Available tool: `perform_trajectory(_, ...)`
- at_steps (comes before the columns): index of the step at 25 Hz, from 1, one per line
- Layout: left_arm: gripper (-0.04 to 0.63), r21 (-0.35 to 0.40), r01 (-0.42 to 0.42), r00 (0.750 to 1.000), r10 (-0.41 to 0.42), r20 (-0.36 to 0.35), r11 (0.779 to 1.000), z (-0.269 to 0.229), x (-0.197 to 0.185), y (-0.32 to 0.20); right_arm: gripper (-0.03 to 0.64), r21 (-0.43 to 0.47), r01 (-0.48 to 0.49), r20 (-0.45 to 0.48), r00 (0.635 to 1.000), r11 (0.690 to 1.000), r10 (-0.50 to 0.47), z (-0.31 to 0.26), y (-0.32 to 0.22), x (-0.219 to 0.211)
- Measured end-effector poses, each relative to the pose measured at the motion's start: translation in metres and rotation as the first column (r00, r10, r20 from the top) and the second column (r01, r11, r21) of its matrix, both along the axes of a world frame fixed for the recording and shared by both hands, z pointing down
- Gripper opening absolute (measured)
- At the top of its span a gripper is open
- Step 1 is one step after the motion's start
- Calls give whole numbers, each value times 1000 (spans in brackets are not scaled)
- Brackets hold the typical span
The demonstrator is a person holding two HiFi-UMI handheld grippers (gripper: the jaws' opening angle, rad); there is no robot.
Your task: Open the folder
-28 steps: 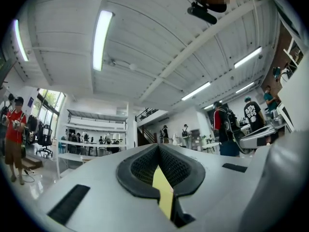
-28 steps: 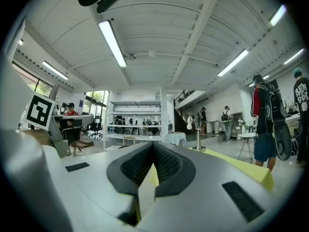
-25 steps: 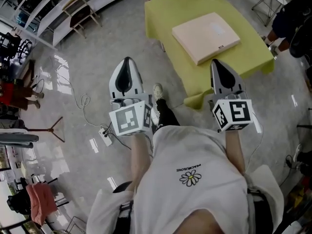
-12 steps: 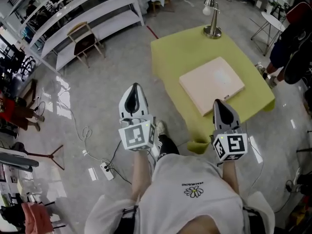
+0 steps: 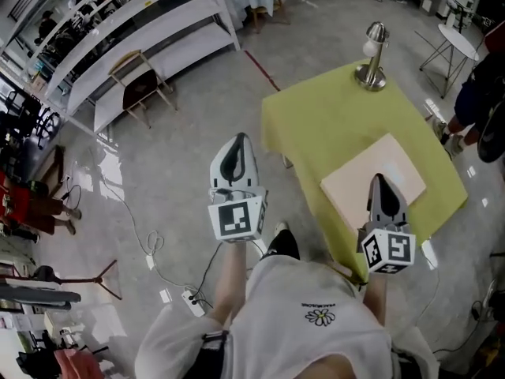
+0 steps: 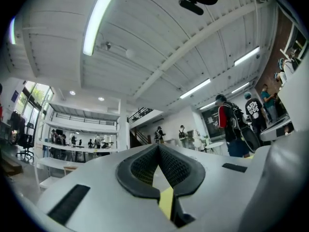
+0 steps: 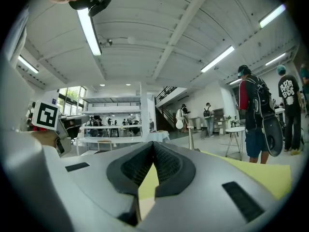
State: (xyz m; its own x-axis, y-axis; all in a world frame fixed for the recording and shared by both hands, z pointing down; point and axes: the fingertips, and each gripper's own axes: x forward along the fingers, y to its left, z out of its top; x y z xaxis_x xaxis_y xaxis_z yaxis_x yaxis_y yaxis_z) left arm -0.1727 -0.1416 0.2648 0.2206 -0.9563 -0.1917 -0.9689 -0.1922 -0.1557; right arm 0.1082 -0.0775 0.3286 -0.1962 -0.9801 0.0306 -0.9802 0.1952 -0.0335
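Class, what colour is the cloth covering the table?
The cloth is yellow-green; the head view shows it best.

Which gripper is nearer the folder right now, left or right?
Right. The right gripper overlaps the folder's near edge in the head view. The left gripper is out over the floor, left of the yellow table.

The folder [image 5: 355, 184] lies flat on the near half of the desk [image 5: 331, 121]. A lamp [image 5: 372, 54] stands at the desk's far end, well apart from the folder. The right tool [image 5: 380, 185] is over the folder's near part. The left tool [image 5: 237, 144] is left of the desk, over the floor [image 5: 177, 160]. Farther left and behind, a chair [image 5: 136, 85] stands in front of long shelving [image 5: 150, 22]. A power strip [image 5: 192, 298] lies on the floor, below the left tool.
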Motion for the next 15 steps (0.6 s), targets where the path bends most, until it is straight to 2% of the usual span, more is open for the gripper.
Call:
perform_trajectory(3,6,50,-11,1000,11,-7,999,-17,-10,-50,11,17,-22,-1,1000,1000,22,-12,-48,-10)
perform_trajectory(5,6,60,-13,1000,14,-15,998,-22,-17,-82,12,15,-16,59,998,1000,15,-19,-78,-16)
perform_trajectory(8,6,41,-41,997,43,-58,998,-23,-30,-122,11,2,-13,134,991,1000,13,-23,-120,-31)
perform_trajectory(10,6,45,-56,992,61,-107,997,-26,-42,-144,11,-3,-8,138,990,1000,9,-25,-145,-49)
perform_trajectory(15,6,5,-98,984,98,-146,995,-5,-54,-199,11,-28,7,154,988,1000,-2,-17,-203,-79)
